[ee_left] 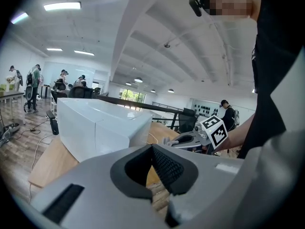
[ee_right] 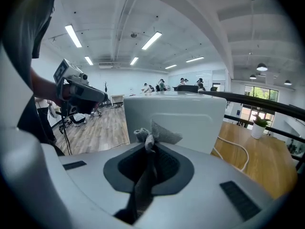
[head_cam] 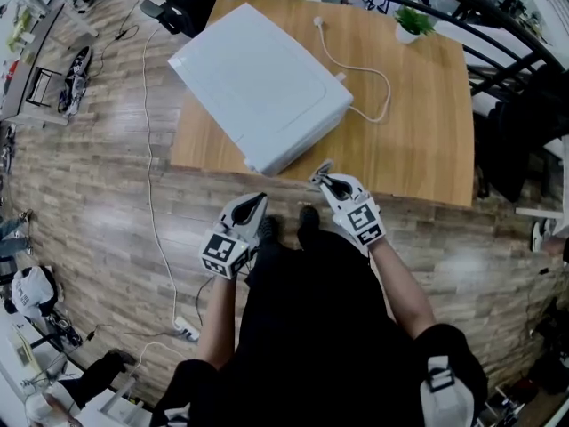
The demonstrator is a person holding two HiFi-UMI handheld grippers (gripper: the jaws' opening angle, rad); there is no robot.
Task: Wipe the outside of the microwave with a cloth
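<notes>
**Cloth pinched, microwave ahead**

The right gripper (head_cam: 321, 177) is clamped on a grey cloth (ee_right: 157, 136). The left gripper (head_cam: 257, 202) is closed on nothing. The white microwave (head_cam: 262, 83) sits just beyond on the table (head_cam: 418, 140). Best to press the cloth flat and sweep evenly.

White microwave (head_cam: 262, 83) sits skewed on wooden table (head_cam: 418, 140), cord (head_cam: 369, 74) looping right, plant (head_cam: 412, 22) at far corner; left gripper (head_cam: 258, 201) over floor (head_cam: 107, 194) off near edge, right gripper (head_cam: 325, 181) near microwave's front corner, grey cloth (head_cam: 324, 165) at its tip.
</notes>
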